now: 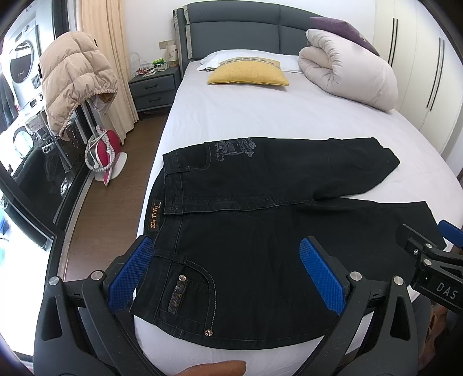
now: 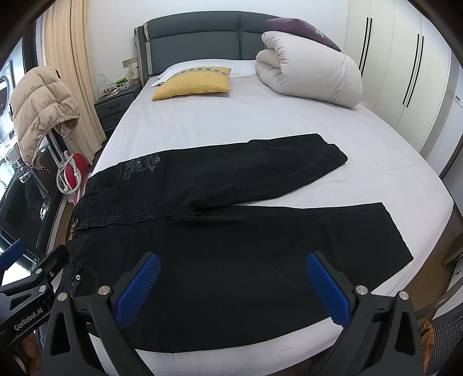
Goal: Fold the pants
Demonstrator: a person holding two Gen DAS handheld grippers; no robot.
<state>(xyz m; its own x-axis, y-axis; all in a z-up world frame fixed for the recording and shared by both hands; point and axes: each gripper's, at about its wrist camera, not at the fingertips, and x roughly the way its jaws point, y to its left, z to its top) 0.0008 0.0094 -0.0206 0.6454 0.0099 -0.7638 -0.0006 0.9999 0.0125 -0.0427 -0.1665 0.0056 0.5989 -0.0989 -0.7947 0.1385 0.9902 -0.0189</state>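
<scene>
A pair of black jeans lies spread flat across the near end of a bed covered in a white sheet, waistband toward the left edge of the mattress and both legs running out to the right, the far leg angled away from the near one so the two part in a narrow V. A tan brand patch sits on the waistband, and a pale printed design marks the far hip. The left gripper hangs over the waist and pocket area with its blue-padded fingers spread wide apart, holding nothing. The right gripper hovers over the thigh of the near leg, its blue pads likewise wide apart and gripping nothing. Whether either gripper touches the denim cannot be told. Farther up the bed lie a yellow cushion, a rolled white duvet with a purple pillow on top, all before a dark grey headboard. Beside the bed stands a grey nightstand, and a beige puffer jacket hangs at the left.
</scene>
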